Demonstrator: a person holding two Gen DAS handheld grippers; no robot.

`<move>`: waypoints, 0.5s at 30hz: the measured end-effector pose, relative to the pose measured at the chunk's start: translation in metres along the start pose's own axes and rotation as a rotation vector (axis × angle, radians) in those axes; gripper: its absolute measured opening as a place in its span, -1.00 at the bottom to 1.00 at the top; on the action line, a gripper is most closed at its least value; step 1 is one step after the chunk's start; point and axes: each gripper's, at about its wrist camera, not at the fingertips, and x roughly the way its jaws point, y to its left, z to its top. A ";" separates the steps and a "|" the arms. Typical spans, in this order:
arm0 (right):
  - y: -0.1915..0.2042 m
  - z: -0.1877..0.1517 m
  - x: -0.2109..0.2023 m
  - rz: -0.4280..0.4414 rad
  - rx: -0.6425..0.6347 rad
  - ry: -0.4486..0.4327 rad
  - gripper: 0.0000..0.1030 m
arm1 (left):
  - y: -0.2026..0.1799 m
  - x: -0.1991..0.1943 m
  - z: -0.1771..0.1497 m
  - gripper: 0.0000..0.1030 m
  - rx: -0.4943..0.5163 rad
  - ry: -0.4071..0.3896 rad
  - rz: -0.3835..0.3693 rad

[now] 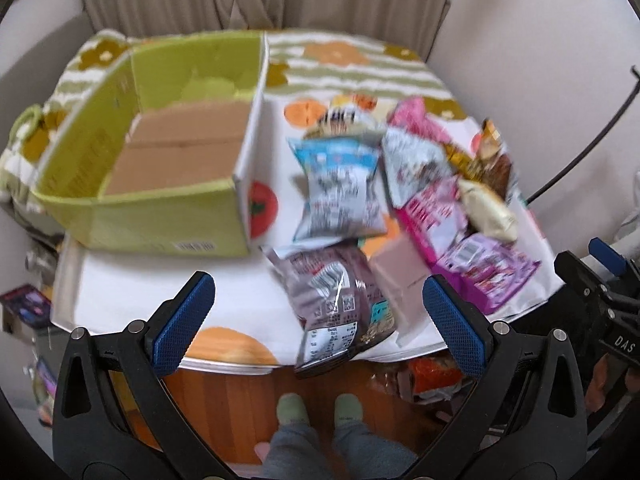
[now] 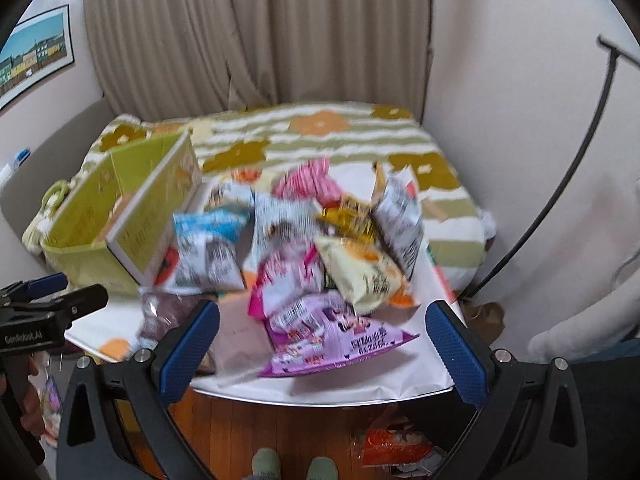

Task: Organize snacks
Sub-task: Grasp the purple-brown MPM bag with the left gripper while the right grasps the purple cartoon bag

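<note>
A pile of snack bags lies on the white table [image 1: 132, 296]. A grey-purple bag [image 1: 340, 304] hangs over the front edge, a blue-and-white bag [image 1: 340, 184] sits behind it, and a purple bag [image 2: 332, 332] and a cream bag [image 2: 360, 272] lie to the right. An open green cardboard box [image 1: 160, 216] stands at the left, empty inside. My left gripper [image 1: 318, 324] is open above the table's front edge, over the grey-purple bag. My right gripper [image 2: 322, 344] is open, just in front of the purple bag. Both hold nothing.
A flowered striped cloth [image 2: 320, 136] covers the far surface, with curtains [image 2: 260, 32] behind. More snack packets [image 2: 392, 444] lie on the wooden floor under the table. The person's feet [image 1: 320, 408] stand near the table's edge. A black cable [image 2: 560, 200] runs at the right.
</note>
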 end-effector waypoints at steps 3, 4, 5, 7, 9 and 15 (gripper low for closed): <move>-0.011 -0.007 0.029 0.028 -0.023 0.048 0.99 | -0.006 0.023 -0.004 0.99 -0.031 0.025 0.011; -0.014 -0.008 0.038 0.036 -0.032 0.061 0.99 | -0.008 0.033 -0.006 0.99 -0.044 0.034 0.015; -0.017 -0.008 0.045 0.051 -0.039 0.074 0.99 | -0.009 0.041 -0.006 0.99 -0.050 0.043 0.019; -0.022 -0.008 0.060 0.076 -0.054 0.097 0.99 | -0.011 0.055 -0.007 0.99 -0.062 0.061 0.033; -0.025 -0.006 0.071 0.098 -0.065 0.120 0.99 | -0.012 0.066 -0.009 0.99 -0.073 0.073 0.044; -0.025 -0.016 0.113 0.130 -0.082 0.250 0.99 | -0.015 0.091 -0.014 0.99 -0.105 0.116 0.060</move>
